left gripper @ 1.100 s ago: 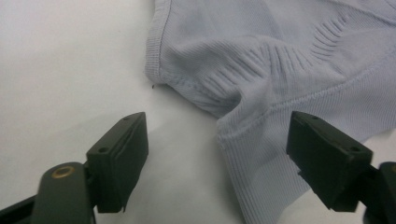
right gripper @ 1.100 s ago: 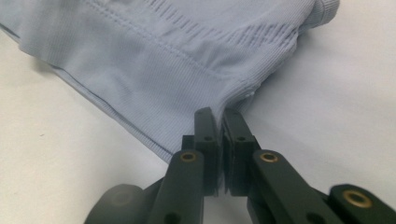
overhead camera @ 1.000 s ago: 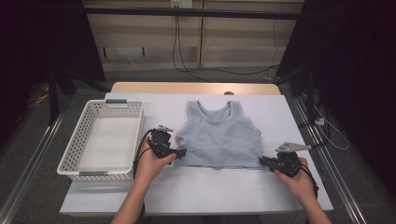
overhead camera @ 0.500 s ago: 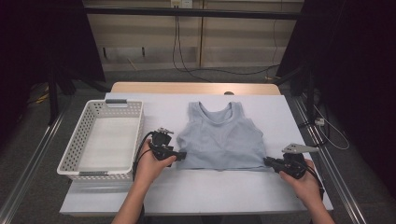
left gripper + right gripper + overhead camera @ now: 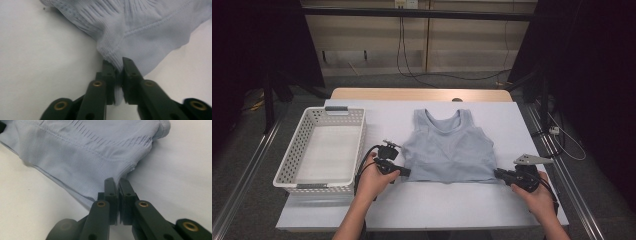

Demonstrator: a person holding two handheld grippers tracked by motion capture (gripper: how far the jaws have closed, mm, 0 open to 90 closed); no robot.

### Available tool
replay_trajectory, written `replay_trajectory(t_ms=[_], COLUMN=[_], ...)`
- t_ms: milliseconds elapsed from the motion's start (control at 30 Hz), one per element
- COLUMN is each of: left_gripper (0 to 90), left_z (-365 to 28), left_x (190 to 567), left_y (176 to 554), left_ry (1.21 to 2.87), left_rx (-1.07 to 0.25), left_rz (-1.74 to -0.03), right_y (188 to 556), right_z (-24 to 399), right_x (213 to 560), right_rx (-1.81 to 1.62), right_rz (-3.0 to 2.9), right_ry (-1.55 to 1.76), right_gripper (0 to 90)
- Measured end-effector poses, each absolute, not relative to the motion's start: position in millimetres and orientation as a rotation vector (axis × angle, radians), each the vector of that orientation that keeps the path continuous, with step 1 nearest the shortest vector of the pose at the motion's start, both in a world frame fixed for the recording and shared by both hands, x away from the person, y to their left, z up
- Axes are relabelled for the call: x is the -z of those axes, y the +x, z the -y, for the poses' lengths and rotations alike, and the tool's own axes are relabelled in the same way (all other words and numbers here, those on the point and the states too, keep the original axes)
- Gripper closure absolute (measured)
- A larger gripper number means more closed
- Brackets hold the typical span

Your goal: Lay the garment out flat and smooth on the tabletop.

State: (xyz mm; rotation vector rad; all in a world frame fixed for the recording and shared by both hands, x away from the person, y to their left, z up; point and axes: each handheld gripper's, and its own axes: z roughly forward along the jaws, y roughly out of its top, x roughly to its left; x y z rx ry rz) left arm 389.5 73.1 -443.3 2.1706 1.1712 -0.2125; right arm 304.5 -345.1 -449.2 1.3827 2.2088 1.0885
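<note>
Left gripper (image 5: 404, 172) jaws just closed, pinching the hem corner of the top (image 5: 448, 147), right gripper (image 5: 499, 173) jaws shut on the opposite hem corner, top flat on the white surface (image 5: 437, 205), basket (image 5: 294, 170) left of top

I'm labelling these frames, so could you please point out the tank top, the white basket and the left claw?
tank top (image 5: 447, 150), high view, middle of its front panel.
white basket (image 5: 354, 145), high view, its right wall.
left claw (image 5: 119, 68), left gripper view, between its fingertips, shut on the hem.
</note>
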Motion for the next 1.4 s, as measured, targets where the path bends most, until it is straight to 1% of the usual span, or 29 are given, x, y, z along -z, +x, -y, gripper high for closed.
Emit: replay_trajectory(t_ms=[100, 200, 367, 467, 633, 1000, 1200, 1300, 1400], left_gripper=[86.2, 86.3, 86.3, 86.4, 86.4, 86.3, 86.1, 83.0, 68.7], left_z=[-74, -77, -80, -80, -84, -83, -86, -86, -88], left_x=[436, 425, 414, 415, 423, 419, 416, 416, 416], left_y=[388, 384, 375, 367, 360, 356, 353, 353, 354], left_ry=[2.183, 2.141, 2.143, 2.154, 2.171, 2.184, 2.176, 2.19, 2.192], left_rx=[0.252, 0.285, 0.27, 0.274, 0.304, 0.277, 0.264, 0.238, 0.189], left_rz=[-1.144, -1.123, -1.102, -1.082, -1.078, -1.055, -1.042, -1.036, -1.046], right_y=[304, 301, 294, 288, 276, 271, 267, 267, 268], right_z=[347, 351, 351, 347, 354, 351, 352, 352, 351], right_x=[446, 440, 434, 434, 437, 440, 435, 436, 435], right_rx=[-1.108, -1.125, -1.158, -1.124, -1.145, -1.144, -1.169, -1.165, -1.151], right_rz=[-2.193, -2.171, -2.182, -2.22, -2.227, -2.23, -2.22, -2.226, -2.218], right_ry=[1.381, 1.378, 1.389, 1.348, 1.374, 1.362, 1.344, 1.342, 1.331], right_gripper=[87.4, 87.4, 87.4, 87.4, 87.3, 87.3, 87.0, 84.2, 74.8])
